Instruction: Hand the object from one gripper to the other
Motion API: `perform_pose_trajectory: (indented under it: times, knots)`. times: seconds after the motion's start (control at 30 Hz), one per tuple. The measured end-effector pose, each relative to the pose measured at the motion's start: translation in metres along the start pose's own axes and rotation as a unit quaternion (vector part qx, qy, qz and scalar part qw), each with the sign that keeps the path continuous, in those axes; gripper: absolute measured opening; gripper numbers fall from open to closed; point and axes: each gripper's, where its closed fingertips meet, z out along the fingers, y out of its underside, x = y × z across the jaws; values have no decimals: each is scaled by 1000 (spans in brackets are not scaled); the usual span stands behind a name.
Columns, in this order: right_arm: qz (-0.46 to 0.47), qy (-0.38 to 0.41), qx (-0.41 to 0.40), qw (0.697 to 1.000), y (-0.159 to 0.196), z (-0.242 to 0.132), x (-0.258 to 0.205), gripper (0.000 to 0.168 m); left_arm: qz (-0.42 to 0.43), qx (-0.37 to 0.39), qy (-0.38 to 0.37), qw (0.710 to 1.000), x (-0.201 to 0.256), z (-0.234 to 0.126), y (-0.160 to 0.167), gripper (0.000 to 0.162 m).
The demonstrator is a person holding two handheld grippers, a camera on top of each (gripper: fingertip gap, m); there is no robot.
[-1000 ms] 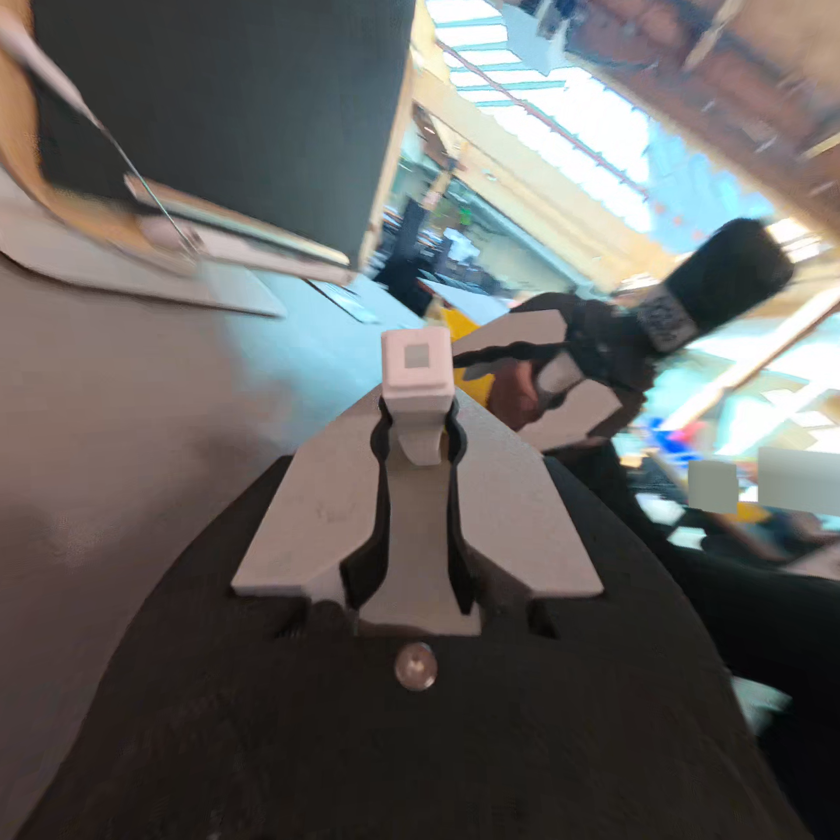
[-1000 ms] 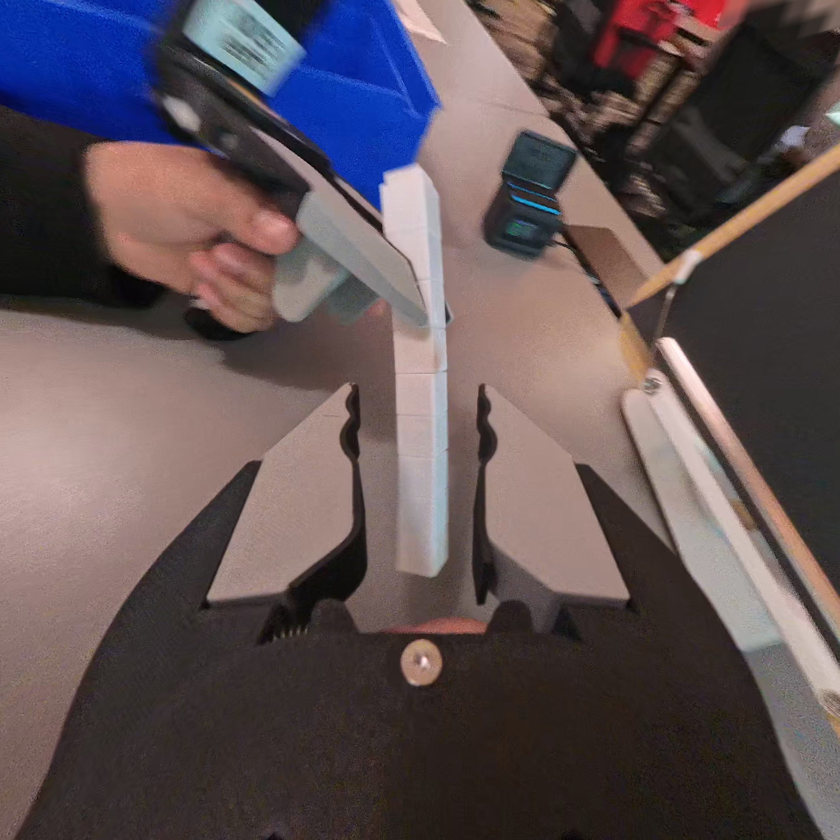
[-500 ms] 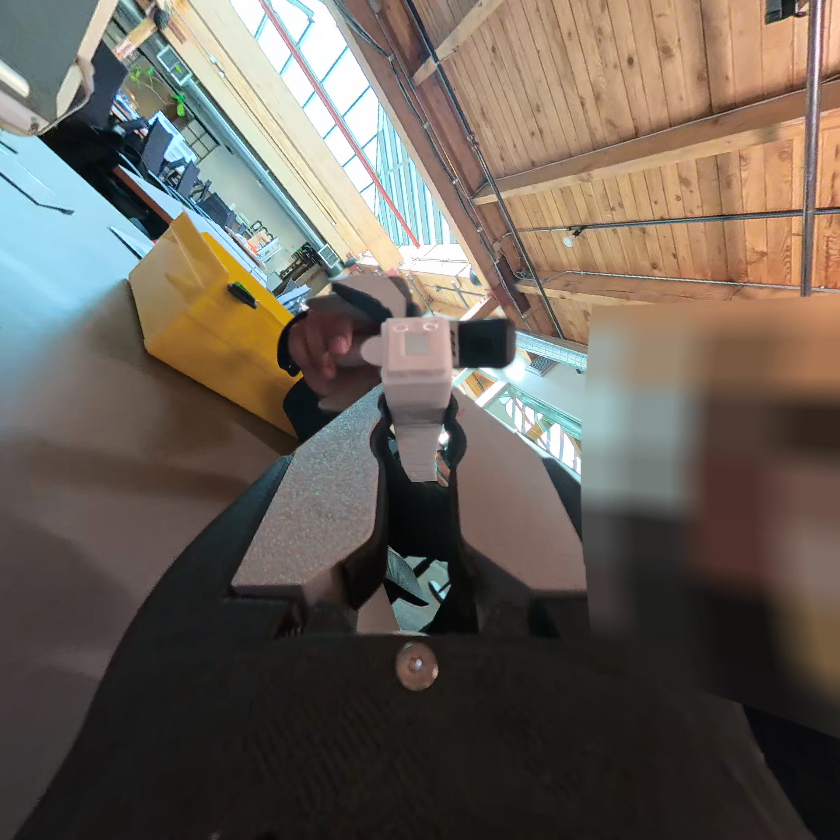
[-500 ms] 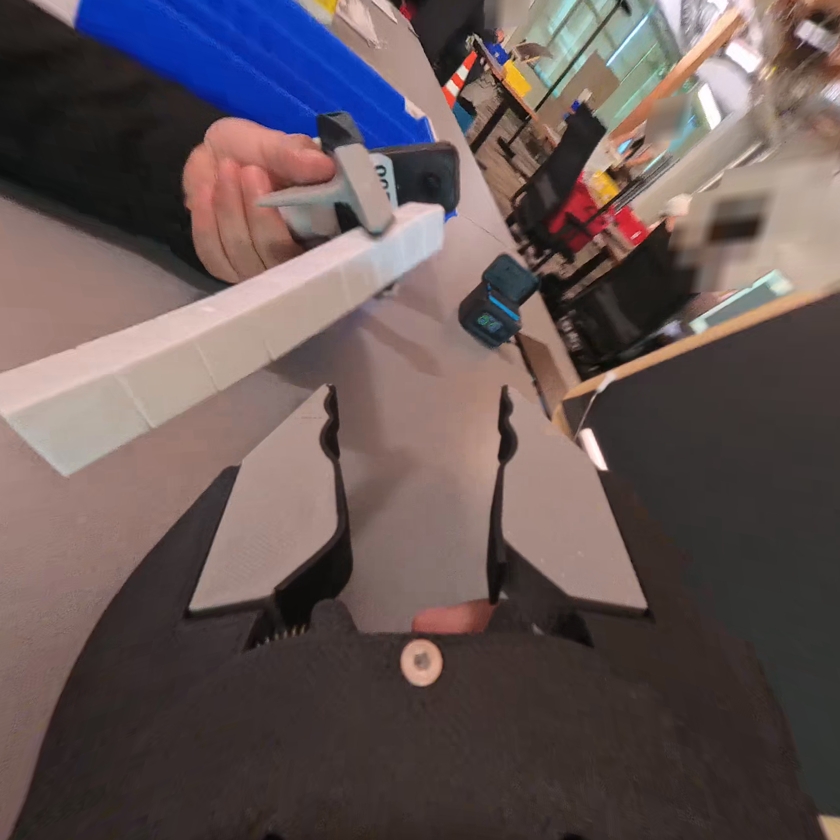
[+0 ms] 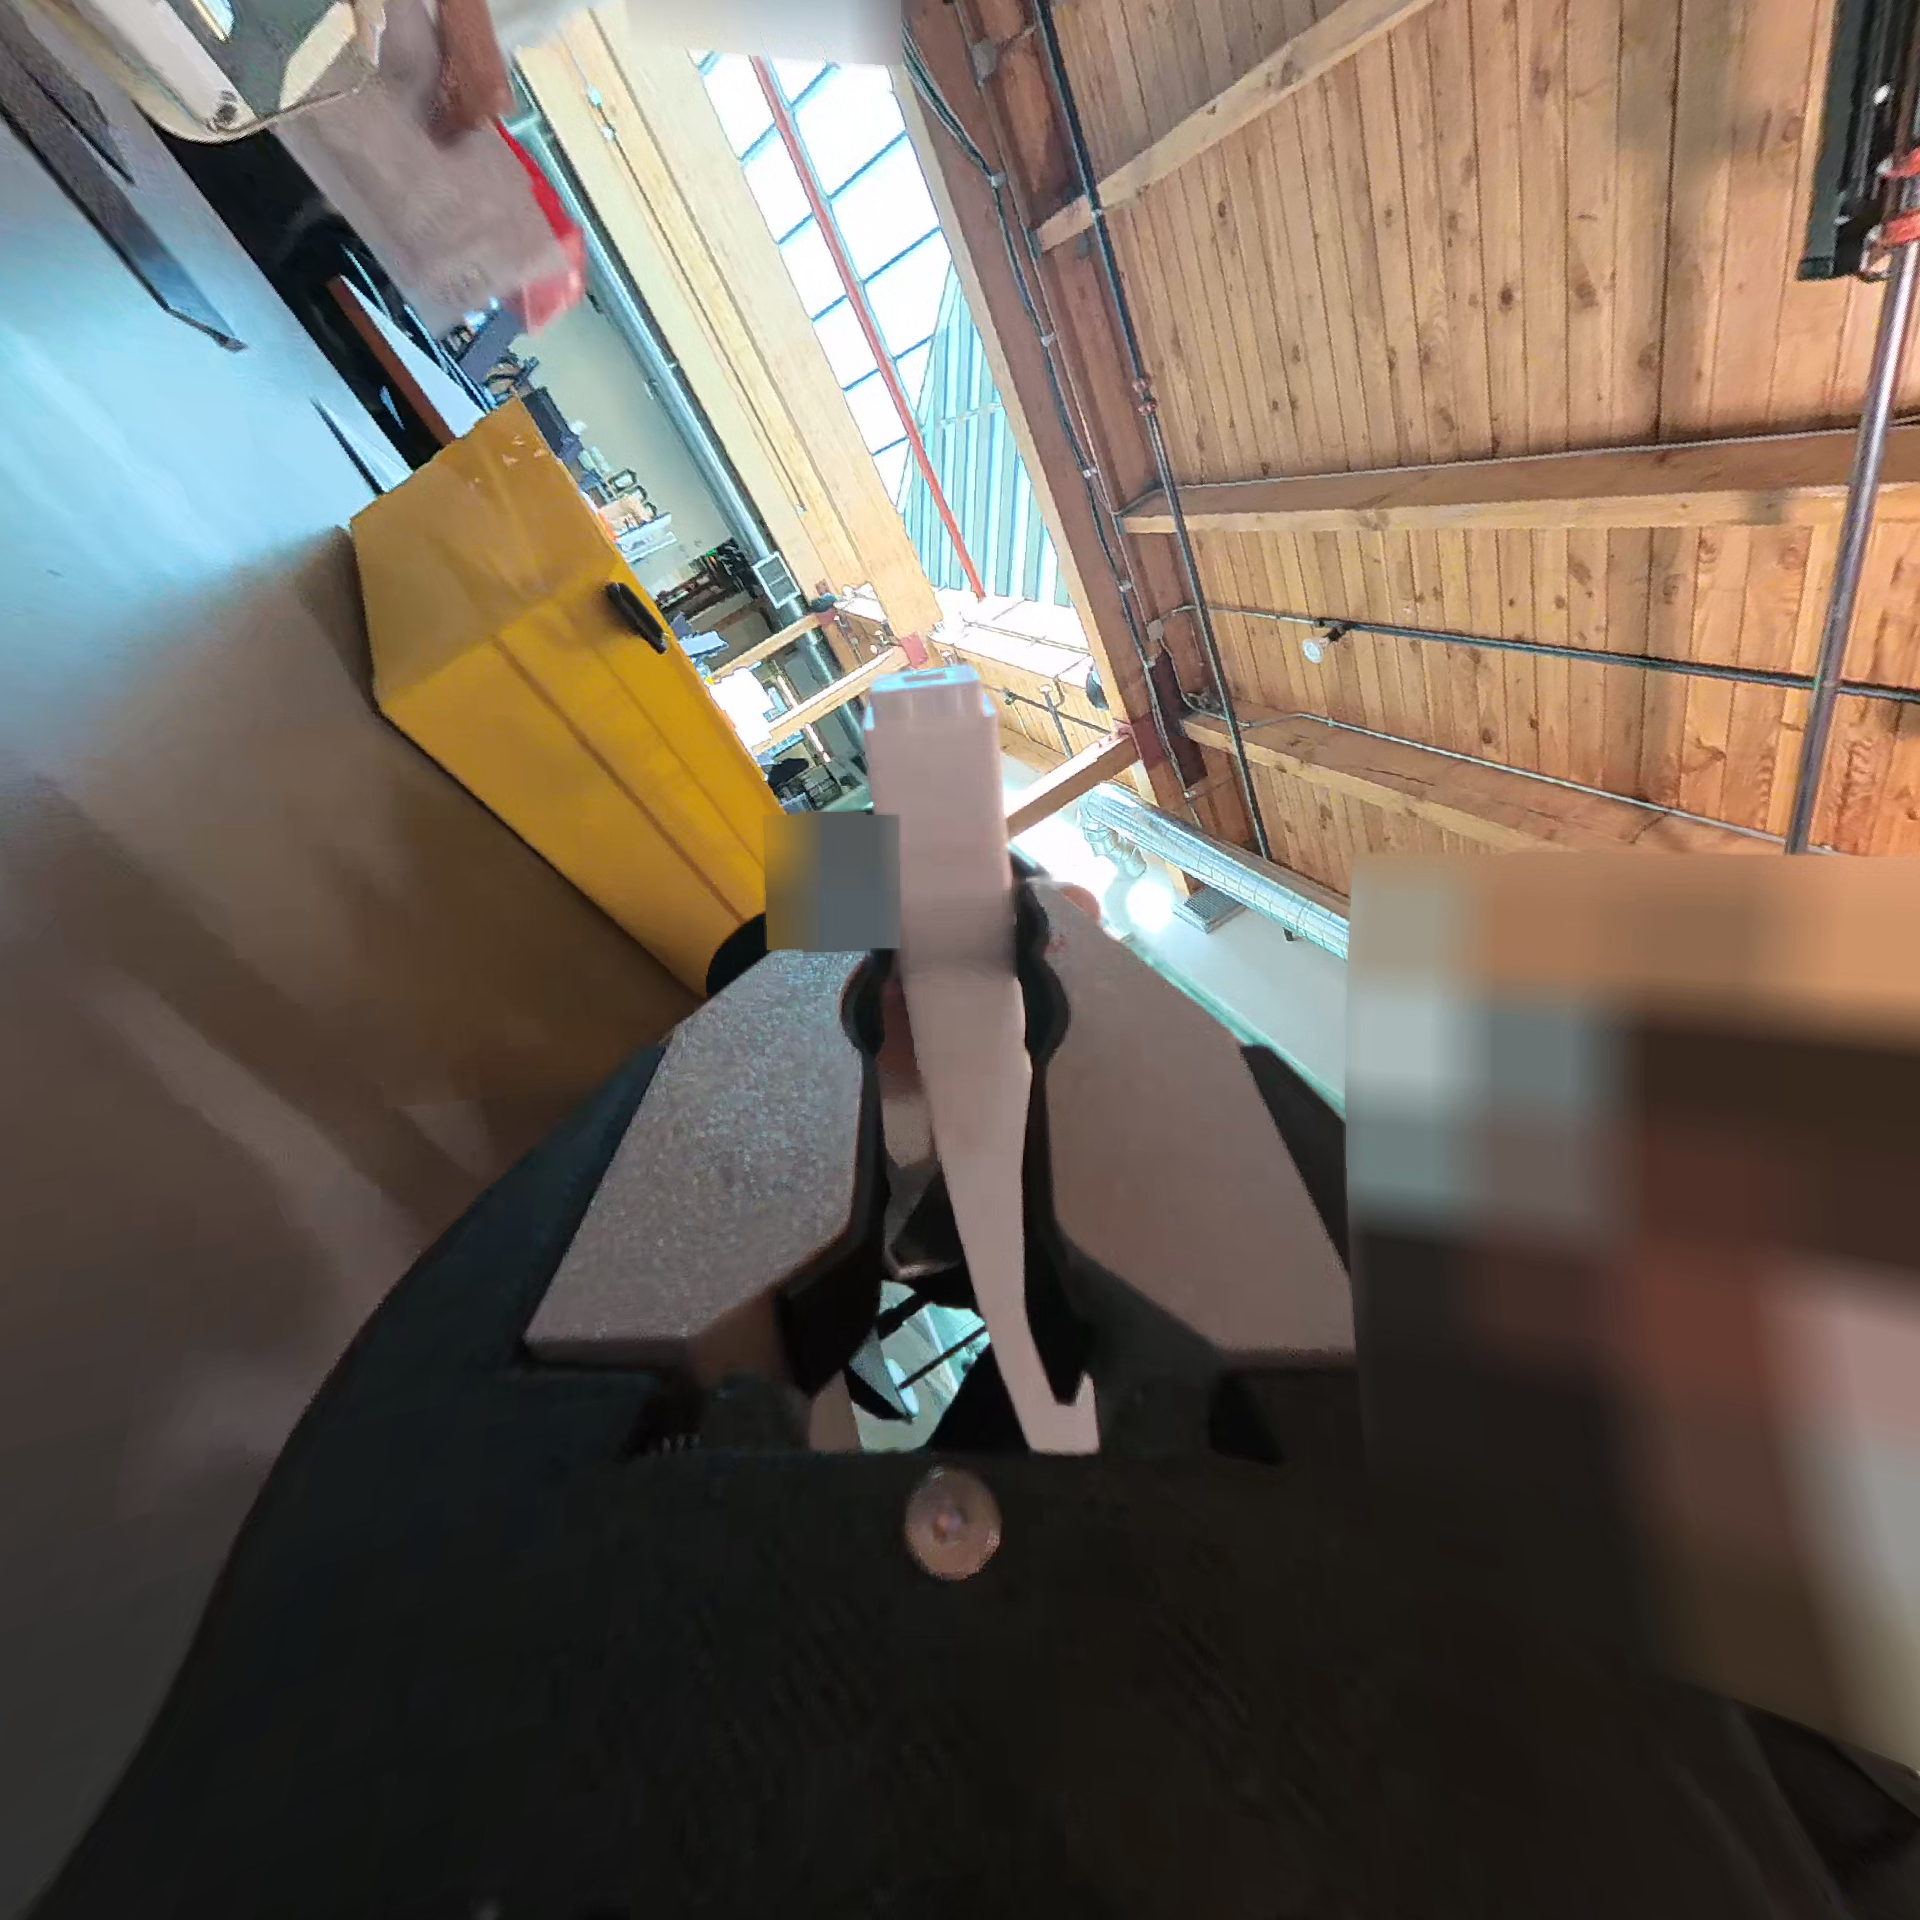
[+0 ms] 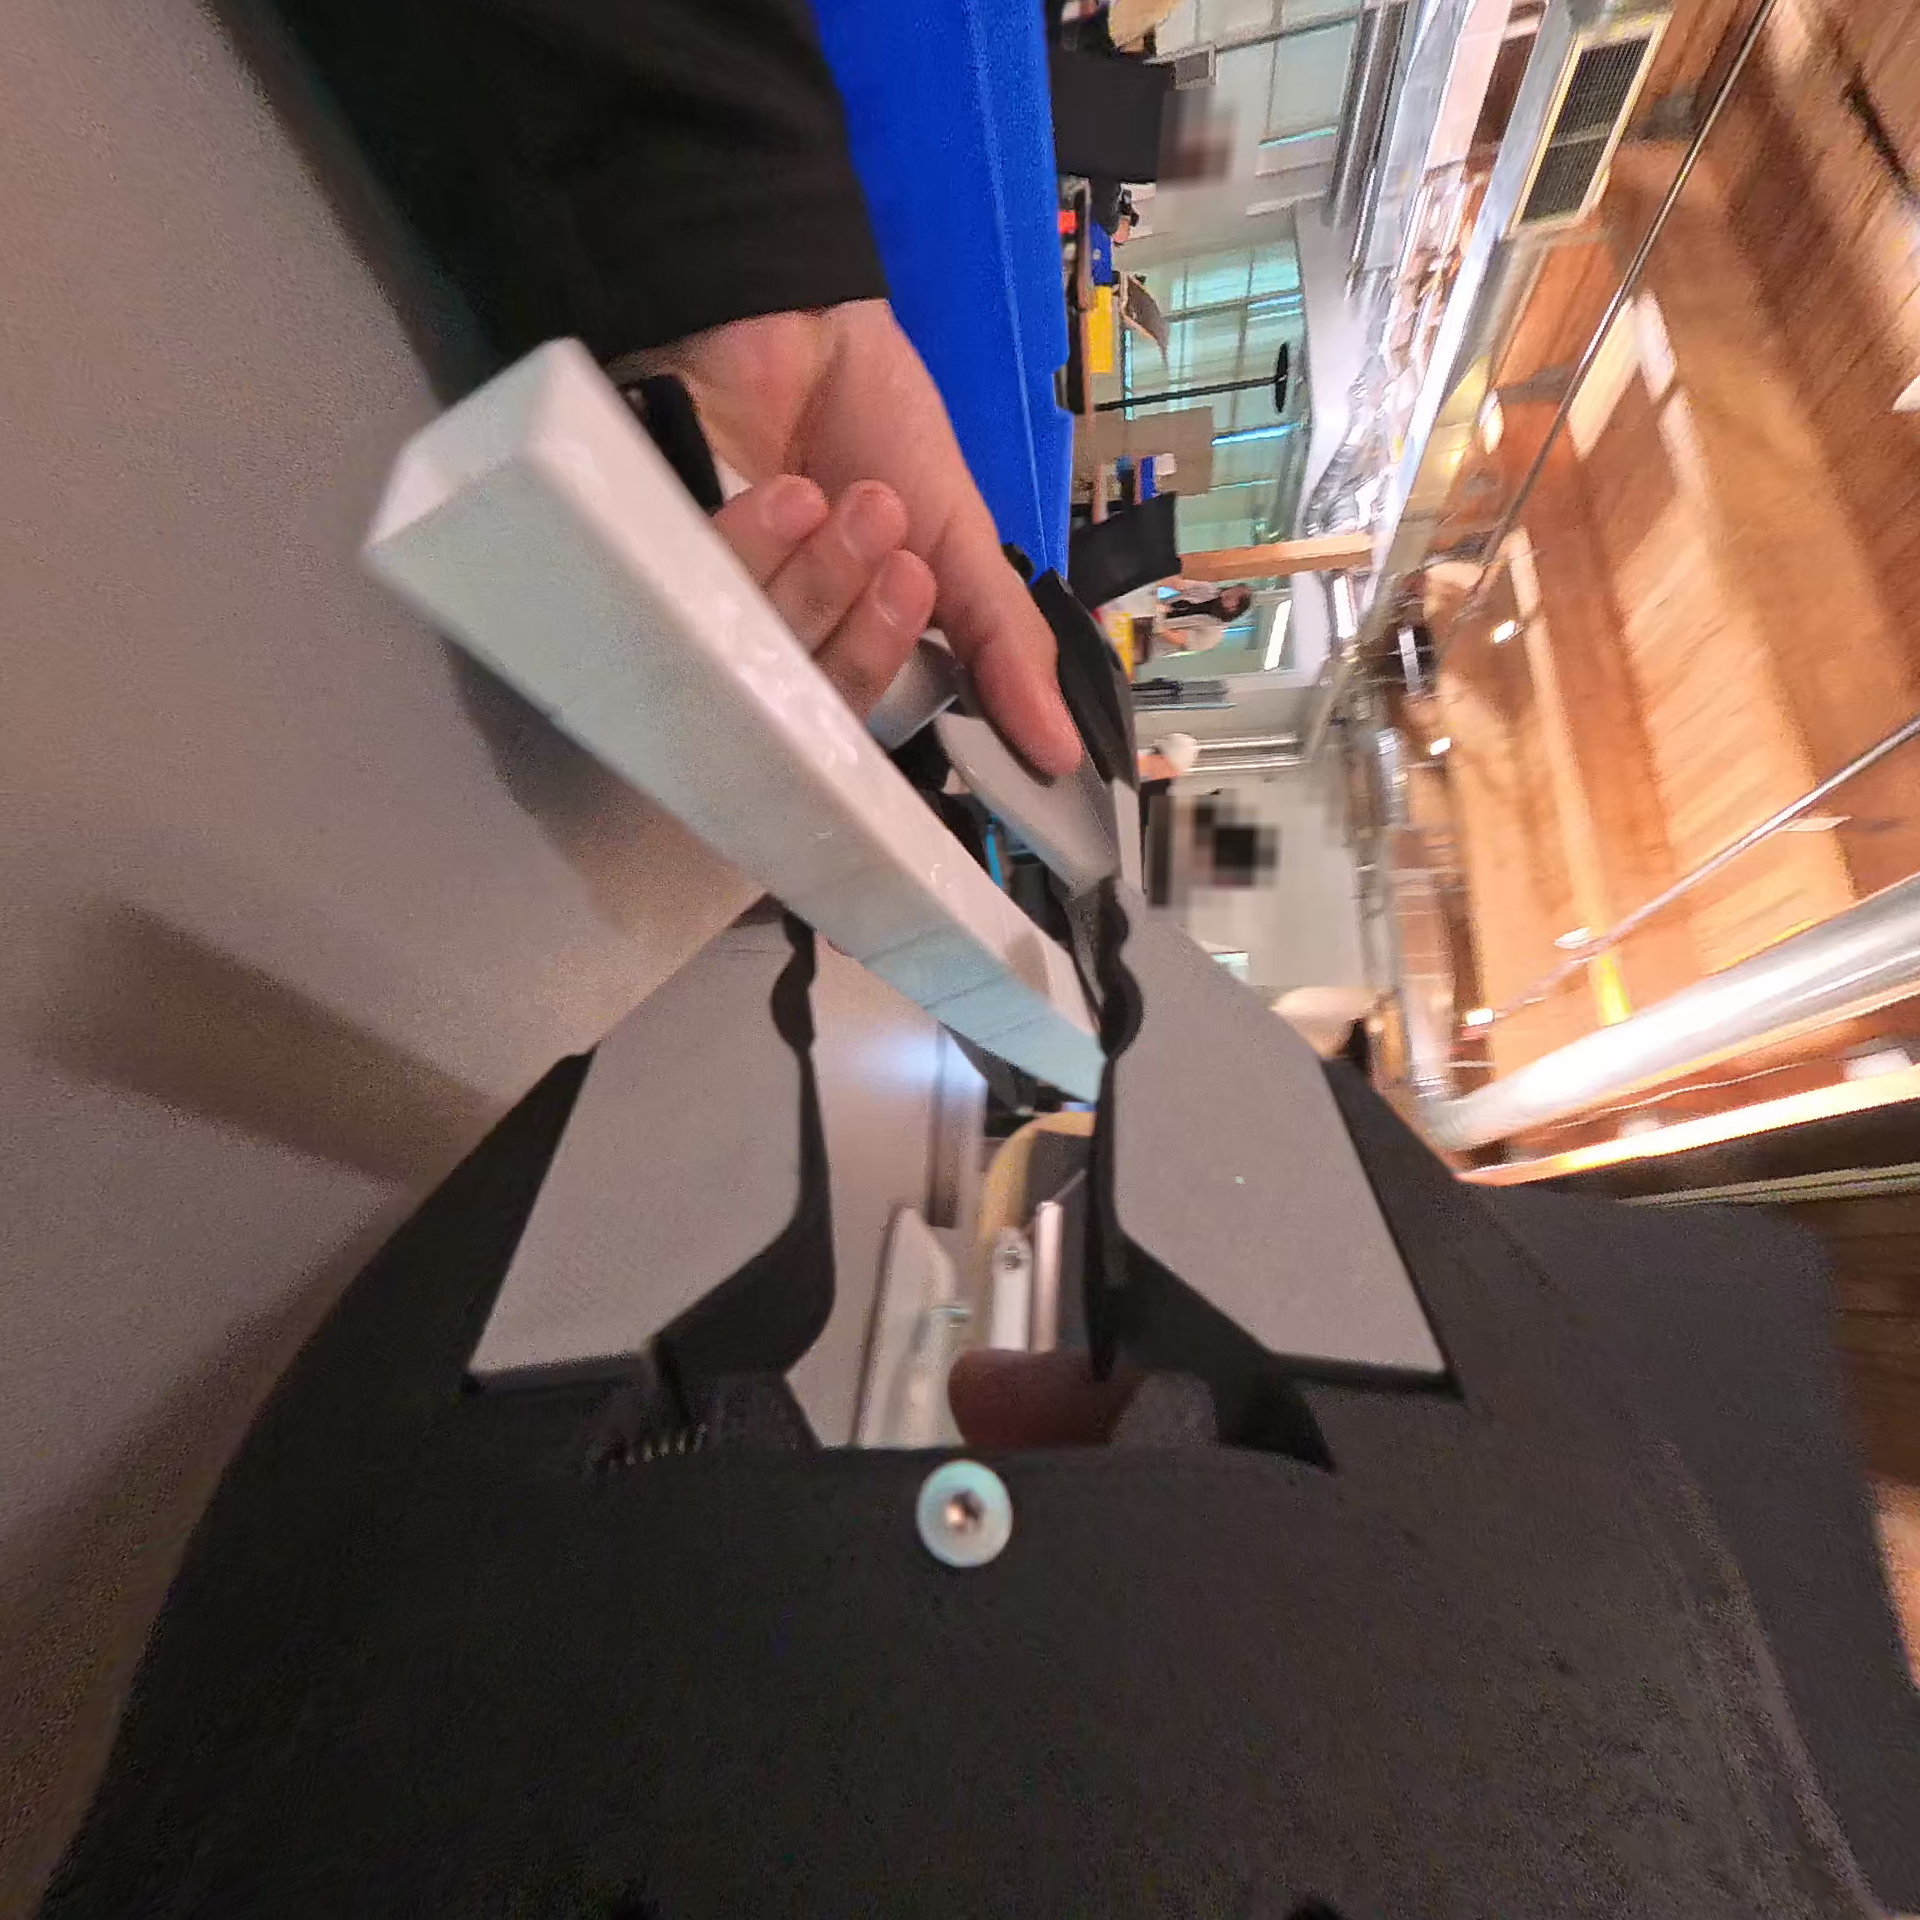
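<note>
Left tongs (image 5: 951, 977) are clamped on the white segmented bar (image 5: 940, 831), squeezing it near their tips, so the bar sticks out past them towards the timber ceiling (image 5: 1455, 364) and also runs back between the fingers towards the body. Right tongs (image 6: 956, 966) stand wide apart, holding nothing, and the bar's near end dips into their gap, lying close against the right-hand finger (image 6: 1226, 1143), though I cannot tell whether it touches. In the right wrist view the person's hand (image 6: 883, 540) works the left tool, black sleeve (image 6: 623, 156) behind it, with the blue bin (image 6: 956, 260) beyond.

So where are we? The bar is up off the grey desk (image 6: 208, 727), carried in the air by the left tongs alone. The presentation half looks nearly done; what remains, by my reading, is for the right tongs to close on that near end and for the left to let go.

And what a change from half a second ago! Back then the bar swept across the left of the right wrist view, well clear of the empty gap. Now its end sits between the fingers. The left camera has tipped further upward, and the yellow bin (image 5: 540, 665) has slid over, with much more of the bar showing lengthwise.
</note>
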Motion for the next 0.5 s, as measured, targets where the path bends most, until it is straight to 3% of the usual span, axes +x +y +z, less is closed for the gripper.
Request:
perform_pose_trajectory:
  times: [0.07, 0.2, 0.33, 0.43, 0.5]
  knots:
    - [-59, 19, -9, 998, -5, 4, -4, 27, -4, 8, 4, 1000, 1, 0, -2, 21]
    - [-41, 59, -28, 997, -3, 9, 8, 22, 16, 39, -17, 999, -2, -4, -15, 29]
    - [164, 100, -38, 981, 27, 2, 47, 19, 93, 63, -72, 991, -1, -16, -31, 32]
    - [348, 80, -55, 932, 68, 1, 58, 19, 188, 17, -160, 969, -12, -17, -23, 35]
    - [444, 64, -57, 892, 90, 0, 59, 19, 252, -32, -230, 940, -26, -17, -15, 49]
